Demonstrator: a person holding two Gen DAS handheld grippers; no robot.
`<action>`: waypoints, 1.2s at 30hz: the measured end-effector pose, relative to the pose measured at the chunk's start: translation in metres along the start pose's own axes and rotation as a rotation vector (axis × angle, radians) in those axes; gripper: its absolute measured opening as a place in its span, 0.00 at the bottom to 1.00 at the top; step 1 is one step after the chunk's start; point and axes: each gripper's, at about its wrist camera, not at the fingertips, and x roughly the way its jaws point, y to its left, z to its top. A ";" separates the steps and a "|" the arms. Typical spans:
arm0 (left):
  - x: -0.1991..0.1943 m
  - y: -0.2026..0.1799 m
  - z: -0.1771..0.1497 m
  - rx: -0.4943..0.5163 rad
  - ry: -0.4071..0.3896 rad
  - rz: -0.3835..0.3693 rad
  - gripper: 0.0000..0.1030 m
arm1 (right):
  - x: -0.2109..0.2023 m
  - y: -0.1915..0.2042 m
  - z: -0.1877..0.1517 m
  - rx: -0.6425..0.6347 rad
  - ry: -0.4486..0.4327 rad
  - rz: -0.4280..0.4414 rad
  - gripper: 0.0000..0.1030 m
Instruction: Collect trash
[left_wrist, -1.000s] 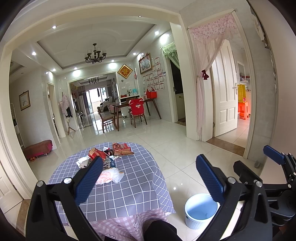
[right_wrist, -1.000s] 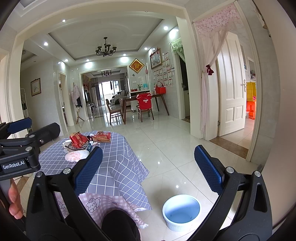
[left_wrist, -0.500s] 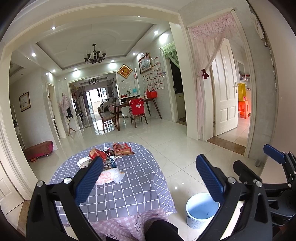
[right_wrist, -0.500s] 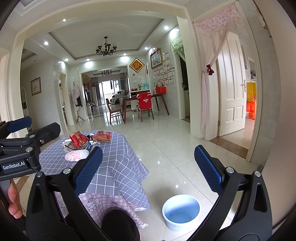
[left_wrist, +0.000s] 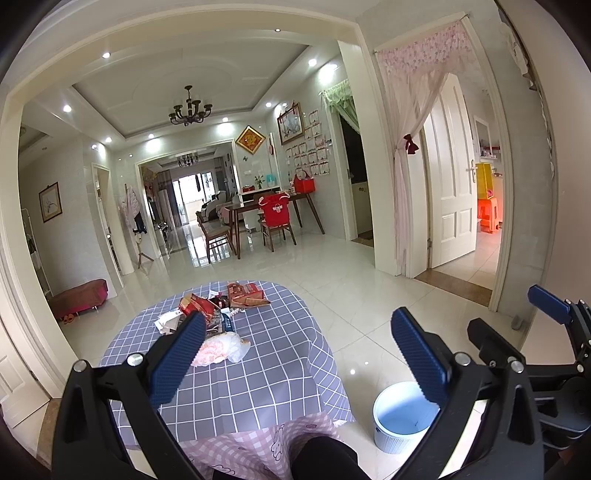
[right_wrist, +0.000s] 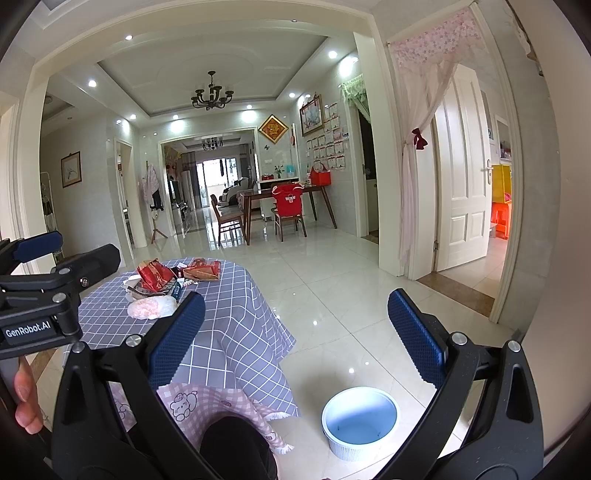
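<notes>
Tiled room, round table (left_wrist: 258, 369) with grey checked cloth in the lower left of both views; a pink checked cloth hangs below its near edge. White bin (left_wrist: 400, 417) with blue inside stands on the floor just right of the table's near edge, apart from it.

Left gripper (left_wrist: 299, 354) spread wide, nothing between its blue pads, held above the table's near edge. Right gripper (right_wrist: 295, 332) also wide, holding nothing, off the table's right edge, above the floor with the bin (right_wrist: 360, 421) below between its fingers. In the right wrist view the left gripper (right_wrist: 35, 247) sticks in from the left edge, a bare hand (right_wrist: 26, 402) gripping its handle.

Trash sits at the table's far edge, well apart from both grippers: a crumpled clear plastic bag (left_wrist: 221, 345) with pinkish content nearest; behind it a red foil wrapper (left_wrist: 195, 304), a flattened red-brown carton (left_wrist: 245, 295) at the far edge, white paper scraps (left_wrist: 168, 321) towards the left edge, a small dark blue packet (left_wrist: 227, 325) in the middle of the pile. Pieces touch or overlap; exact stacking cannot be told.

Background: dining table with chairs (left_wrist: 258, 218), white door (left_wrist: 448, 184) on the right.
</notes>
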 end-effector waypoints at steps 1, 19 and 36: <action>0.000 0.001 -0.001 0.000 0.001 0.001 0.96 | 0.001 0.000 -0.001 0.000 0.001 -0.001 0.94; 0.082 0.026 -0.017 -0.033 0.124 -0.012 0.96 | 0.061 0.000 -0.007 0.012 0.133 -0.057 0.94; 0.229 0.170 -0.078 -0.086 0.398 0.081 0.96 | 0.231 0.111 -0.035 -0.048 0.406 0.189 0.94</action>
